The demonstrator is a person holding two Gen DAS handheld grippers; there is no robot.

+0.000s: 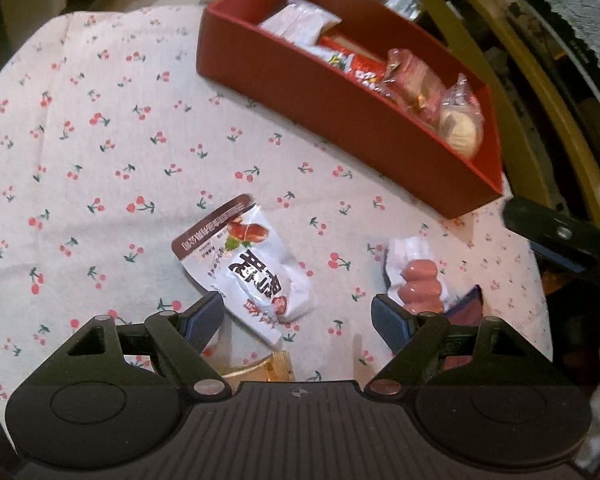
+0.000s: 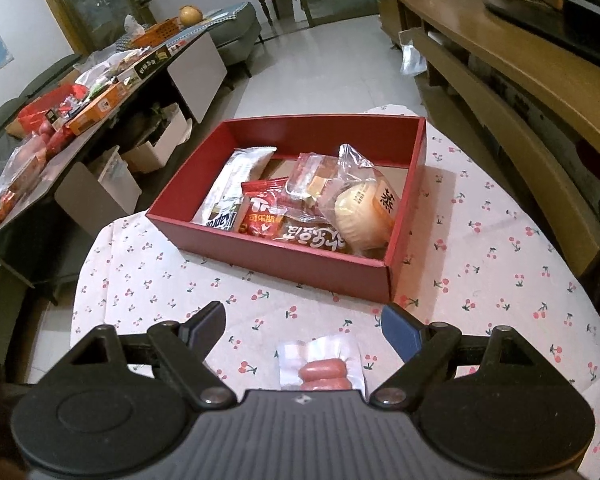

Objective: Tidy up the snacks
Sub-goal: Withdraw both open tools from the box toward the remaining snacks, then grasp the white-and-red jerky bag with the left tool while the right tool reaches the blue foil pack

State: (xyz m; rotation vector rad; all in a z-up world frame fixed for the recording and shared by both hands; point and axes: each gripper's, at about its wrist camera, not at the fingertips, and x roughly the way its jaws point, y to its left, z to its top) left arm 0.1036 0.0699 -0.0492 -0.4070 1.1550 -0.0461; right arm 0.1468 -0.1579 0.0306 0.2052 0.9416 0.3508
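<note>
A red box (image 1: 300, 92) (image 2: 292, 268) with several wrapped snacks stands on the cherry-print cloth (image 1: 100, 160) (image 2: 500, 280). A white and brown snack pouch (image 1: 248, 268) lies just ahead of my left gripper (image 1: 298, 318), which is open with the pouch's near end between its fingers. To the right lies a clear pack of pink sausages (image 1: 418, 282) (image 2: 320, 368). My right gripper (image 2: 304, 326) hangs open above that pack, nothing gripped. A gold-edged packet (image 1: 260, 370) peeks from under the left gripper.
The other gripper's black finger (image 1: 560, 240) enters the left wrist view at the right edge. A wooden cabinet (image 2: 520, 80) stands to the right. A dark side table (image 2: 80, 92) with many snack boxes stands to the left, with tiled floor (image 2: 320, 60) beyond.
</note>
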